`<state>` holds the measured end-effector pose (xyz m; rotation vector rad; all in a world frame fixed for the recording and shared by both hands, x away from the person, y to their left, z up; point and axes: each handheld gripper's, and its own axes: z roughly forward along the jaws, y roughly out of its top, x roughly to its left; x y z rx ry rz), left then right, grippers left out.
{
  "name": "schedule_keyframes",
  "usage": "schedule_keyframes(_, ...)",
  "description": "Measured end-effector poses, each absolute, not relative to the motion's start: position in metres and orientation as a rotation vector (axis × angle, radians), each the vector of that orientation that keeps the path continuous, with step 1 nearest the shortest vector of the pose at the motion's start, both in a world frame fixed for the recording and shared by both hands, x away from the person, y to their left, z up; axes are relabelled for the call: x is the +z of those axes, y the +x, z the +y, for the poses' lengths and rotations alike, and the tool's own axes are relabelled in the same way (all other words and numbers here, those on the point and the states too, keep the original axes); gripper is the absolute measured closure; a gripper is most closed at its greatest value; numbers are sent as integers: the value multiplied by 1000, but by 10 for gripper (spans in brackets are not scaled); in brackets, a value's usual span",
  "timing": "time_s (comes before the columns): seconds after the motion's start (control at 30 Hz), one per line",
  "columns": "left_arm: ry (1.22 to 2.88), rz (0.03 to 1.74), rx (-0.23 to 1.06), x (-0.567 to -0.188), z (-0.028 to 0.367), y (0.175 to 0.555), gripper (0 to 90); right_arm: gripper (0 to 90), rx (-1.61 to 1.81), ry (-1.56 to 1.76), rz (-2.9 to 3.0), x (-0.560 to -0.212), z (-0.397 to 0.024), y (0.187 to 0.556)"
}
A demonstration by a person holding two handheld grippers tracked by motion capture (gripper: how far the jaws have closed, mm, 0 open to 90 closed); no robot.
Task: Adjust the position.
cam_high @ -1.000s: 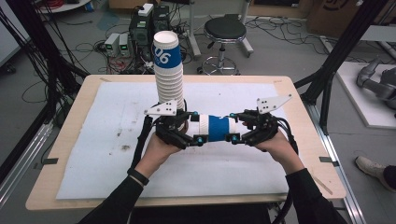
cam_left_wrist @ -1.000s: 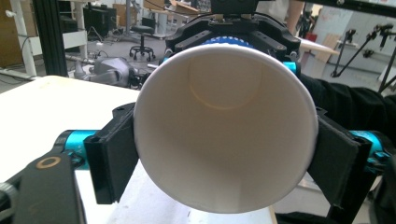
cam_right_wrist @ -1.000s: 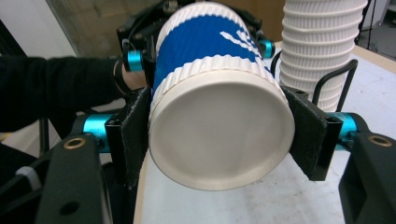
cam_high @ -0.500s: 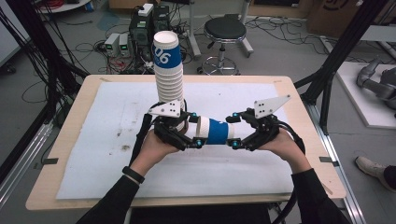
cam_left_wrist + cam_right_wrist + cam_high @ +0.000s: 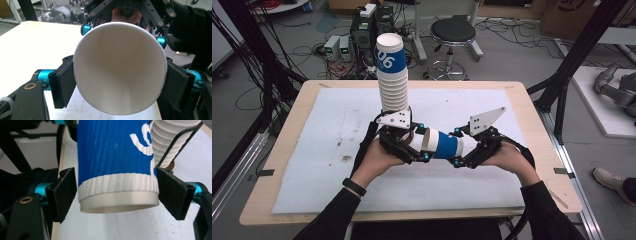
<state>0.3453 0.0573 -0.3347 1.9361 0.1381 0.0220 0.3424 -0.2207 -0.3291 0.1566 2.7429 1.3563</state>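
The paper cup (image 5: 439, 145) lies on its side above the counter (image 5: 287, 165), in front of the upright cup stack (image 5: 392, 75) and just beside the stack's base. The cup is white with a blue ribbed sleeve.

Left tongs (image 5: 409, 150): clamped on the cup at its rim end. In the left gripper view, both pads press against the outside of the rim of the cup (image 5: 120, 67), and the open mouth faces the camera.

Right tongs (image 5: 459, 150): apart. The jaws have just been opening, with the cup's base end between them. In the right gripper view, both pads stand at the sides of the cup (image 5: 117, 165); a narrow gap shows at the left pad, and contact at the right pad cannot be determined. The cup stack (image 5: 172, 140) stands just behind the cup in that view.

The white sheet (image 5: 322, 150) covers the counter beneath the cup.
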Motion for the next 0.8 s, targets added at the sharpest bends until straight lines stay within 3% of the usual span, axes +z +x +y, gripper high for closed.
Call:
schedule_keyframes(0.07, 1940, 136, 23, -335, 57, 345, 221, 284, 1351, 153, 2761, -330, -220, 343)
schedule_keyframes(0.13, 1931, 138, 21, -334, 57, 345, 220, 295, 1369, 142, 2761, -330, -221, 343)
schedule_keyframes(0.57, 1745, 207, -28, -339, 59, 346, 103, 298, 1654, 200, 2686, -328, -237, 350)
schedule_keyframes(0.8, 1662, 215, -91, -341, 58, 347, 103, 297, 1735, 198, 2655, -330, -234, 349)
